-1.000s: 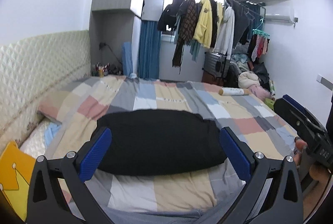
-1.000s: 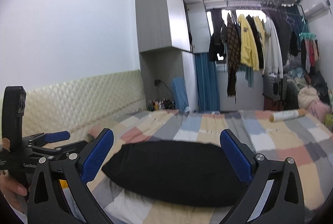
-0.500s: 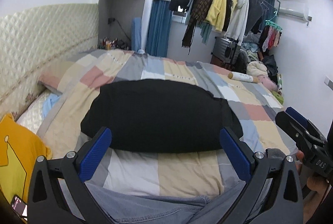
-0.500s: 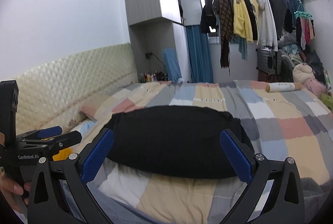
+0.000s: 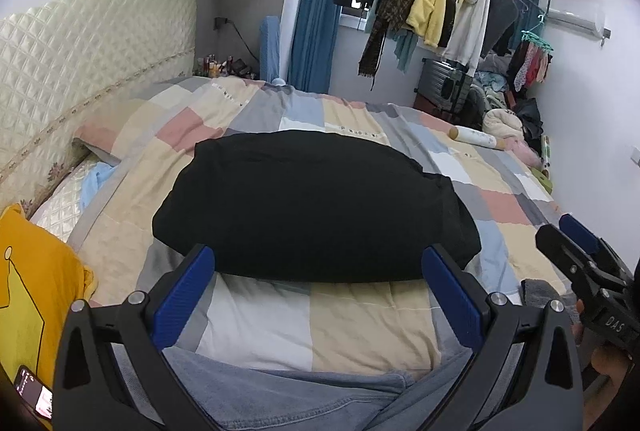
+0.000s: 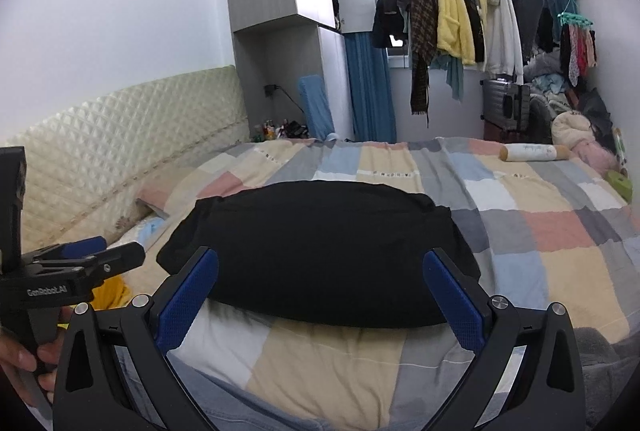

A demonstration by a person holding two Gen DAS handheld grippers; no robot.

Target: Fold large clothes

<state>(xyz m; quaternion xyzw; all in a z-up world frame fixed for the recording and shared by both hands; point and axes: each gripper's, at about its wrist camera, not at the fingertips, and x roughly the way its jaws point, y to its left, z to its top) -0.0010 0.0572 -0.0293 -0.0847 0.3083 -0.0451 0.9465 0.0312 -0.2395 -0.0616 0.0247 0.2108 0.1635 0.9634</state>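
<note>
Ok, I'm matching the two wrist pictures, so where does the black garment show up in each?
Left wrist: black garment at centre, on the patchwork quilt, beyond the open fingers.
Right wrist: black garment at centre, likewise flat on the quilt.
Shared landmark: the yellow jacket hanging on the rail.

- The folded garment (image 5: 316,207) lies on the bed cover (image 5: 360,323), near its front edge.
- The headboard (image 5: 80,59) runs along the left.
- A pillow (image 5: 28,291) lies left of the garment.
- A rolled tube (image 5: 478,137) lies on the cover, behind and to the right.
- Hanging clothes (image 5: 428,7) are behind the bed.
- Both grippers, the left gripper (image 5: 316,295) and the right gripper (image 6: 320,295), hover before the garment.
</note>
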